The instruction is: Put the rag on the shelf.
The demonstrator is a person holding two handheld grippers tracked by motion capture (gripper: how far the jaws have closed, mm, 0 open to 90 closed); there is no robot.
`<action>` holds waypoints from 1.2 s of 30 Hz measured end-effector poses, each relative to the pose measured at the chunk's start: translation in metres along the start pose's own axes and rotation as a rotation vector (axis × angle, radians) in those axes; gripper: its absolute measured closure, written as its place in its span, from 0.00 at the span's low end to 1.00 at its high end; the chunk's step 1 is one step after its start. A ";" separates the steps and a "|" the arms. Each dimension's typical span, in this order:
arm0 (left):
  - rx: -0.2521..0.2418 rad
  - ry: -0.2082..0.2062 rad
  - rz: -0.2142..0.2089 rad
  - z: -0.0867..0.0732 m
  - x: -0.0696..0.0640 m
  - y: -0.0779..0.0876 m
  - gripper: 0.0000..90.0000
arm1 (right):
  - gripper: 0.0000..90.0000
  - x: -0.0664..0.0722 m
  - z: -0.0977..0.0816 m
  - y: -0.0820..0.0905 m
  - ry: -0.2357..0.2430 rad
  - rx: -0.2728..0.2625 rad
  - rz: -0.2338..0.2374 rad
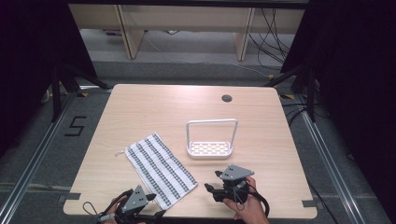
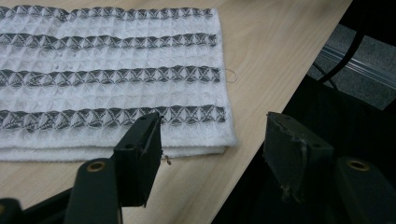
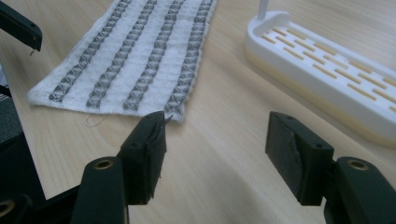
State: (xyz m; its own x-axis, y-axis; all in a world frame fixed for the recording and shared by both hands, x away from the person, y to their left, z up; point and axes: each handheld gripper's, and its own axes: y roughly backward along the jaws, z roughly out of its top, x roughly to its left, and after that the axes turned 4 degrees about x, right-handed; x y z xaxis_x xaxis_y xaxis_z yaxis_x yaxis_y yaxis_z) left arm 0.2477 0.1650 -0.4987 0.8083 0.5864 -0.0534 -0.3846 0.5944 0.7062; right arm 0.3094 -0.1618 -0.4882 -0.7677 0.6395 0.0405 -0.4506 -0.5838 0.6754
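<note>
A striped cloth [image 1: 160,169] lies flat left of the table's [image 1: 154,100] centre, its long axis running from 11 o'clock down to 5 o'clock, stripes along it. A white rack [image 1: 210,149] stands at its 2 o'clock, apart. The left gripper [image 1: 150,197] sits at the cloth's near corner, jaws wide, empty. The right gripper [image 1: 212,181] rests near the front edge, jaws wide, empty.

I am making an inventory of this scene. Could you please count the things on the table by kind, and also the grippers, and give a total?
Striped cloth: 1, lying flat on the table
White slotted rack with a hoop handle: 1
Grippers: 2, the left gripper and the right gripper, both with jaws open and empty
Total: 4
</note>
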 end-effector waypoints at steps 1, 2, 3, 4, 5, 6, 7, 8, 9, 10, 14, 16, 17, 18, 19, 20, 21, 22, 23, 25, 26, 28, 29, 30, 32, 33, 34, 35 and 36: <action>0.000 0.000 0.000 0.000 0.000 0.000 0.42 | 0.44 0.000 0.000 0.000 0.000 0.000 0.000; -0.010 0.020 -0.010 0.000 -0.002 -0.002 0.42 | 0.44 0.000 0.002 -0.002 0.010 -0.006 -0.006; 0.010 -0.001 -0.003 0.001 -0.003 -0.003 0.44 | 0.45 0.002 0.004 -0.006 0.009 -0.005 0.000; 0.010 -0.001 -0.003 0.001 -0.003 -0.003 0.45 | 0.45 0.002 0.004 -0.006 0.009 -0.005 0.000; 0.017 -0.022 -0.004 0.001 -0.004 -0.005 0.46 | 0.45 0.004 0.006 -0.010 0.013 0.007 0.007; 0.017 -0.022 -0.004 0.001 -0.004 -0.005 0.46 | 0.45 0.004 0.006 -0.010 0.013 0.007 0.007; 0.016 -0.023 -0.005 0.002 -0.006 -0.007 0.46 | 0.46 0.003 0.006 -0.011 0.027 0.011 0.010; 0.023 -0.034 -0.009 0.002 -0.007 -0.007 0.47 | 0.46 0.005 0.007 -0.012 0.021 0.022 0.015; 0.030 -0.044 -0.012 0.003 -0.008 -0.010 0.48 | 0.47 0.006 0.009 -0.015 0.024 0.029 0.018; 0.030 -0.044 -0.012 0.003 -0.008 -0.010 0.48 | 0.47 0.006 0.009 -0.015 0.024 0.029 0.018; 0.045 -0.060 -0.006 0.006 -0.008 -0.016 0.49 | 0.52 0.007 0.012 -0.024 0.029 0.034 0.027; 0.058 -0.049 -0.001 0.006 -0.010 -0.019 0.49 | 0.53 0.009 0.014 -0.029 0.033 0.044 0.033; 0.057 -0.070 -0.001 0.007 -0.009 -0.019 0.50 | 0.54 0.011 0.015 -0.033 0.037 0.053 0.030; 0.064 -0.076 0.002 0.008 -0.009 -0.020 0.50 | 0.54 0.011 0.015 -0.033 0.037 0.053 0.030; 0.059 -0.077 0.009 0.007 -0.008 -0.020 0.50 | 0.55 0.013 0.017 -0.038 0.051 0.060 0.035; 0.059 -0.077 0.009 0.007 -0.008 -0.020 0.50 | 0.55 0.013 0.017 -0.038 0.051 0.060 0.035; 0.061 -0.061 0.010 0.007 -0.008 -0.020 0.51 | 0.55 0.016 0.019 -0.042 0.058 0.074 0.036; 0.055 -0.076 0.009 0.007 -0.007 -0.020 0.52 | 0.56 0.018 0.020 -0.043 0.050 0.080 0.042; 0.060 -0.080 0.019 0.007 -0.006 -0.020 0.52 | 0.57 0.017 0.021 -0.045 0.067 0.082 0.043; 0.066 -0.072 0.019 0.006 -0.006 -0.020 0.53 | 0.57 0.017 0.022 -0.049 0.068 0.087 0.051; 0.073 -0.089 0.026 0.006 -0.006 -0.022 0.54 | 0.58 0.017 0.023 -0.050 0.058 0.089 0.053; 0.080 -0.069 0.023 0.005 -0.008 -0.024 0.55 | 0.59 0.016 0.024 -0.054 0.053 0.090 0.050; 0.103 -0.110 0.043 0.006 -0.006 -0.023 0.57 | 0.59 0.016 0.024 -0.054 0.051 0.093 0.053; 0.104 -0.096 0.047 0.005 -0.006 -0.023 0.58 | 0.59 0.016 0.023 -0.057 0.047 0.078 0.046; 0.103 -0.112 0.053 0.006 -0.005 -0.023 0.64 | 0.59 0.016 0.024 -0.056 0.051 0.094 0.051; 0.103 -0.102 0.059 0.005 -0.005 -0.023 0.66 | 0.60 0.017 0.024 -0.059 0.046 0.082 0.047; 0.103 -0.102 0.059 0.005 -0.005 -0.023 0.69 | 0.60 0.017 0.024 -0.059 0.046 0.082 0.047; 0.100 -0.117 0.064 0.005 -0.004 -0.023 0.71 | 0.61 0.016 0.024 -0.060 0.047 0.097 0.052; 0.100 -0.117 0.064 0.005 -0.004 -0.023 0.74 | 0.62 0.017 0.024 -0.060 0.043 0.108 0.056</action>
State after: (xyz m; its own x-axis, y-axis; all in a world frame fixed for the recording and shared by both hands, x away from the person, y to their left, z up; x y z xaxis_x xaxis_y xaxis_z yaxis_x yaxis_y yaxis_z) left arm 0.2558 0.1464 -0.5108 0.8321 0.5497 0.0730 -0.3959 0.4967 0.7724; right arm 0.3346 -0.1042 -0.5103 -0.8103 0.5839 0.0504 -0.3564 -0.5592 0.7485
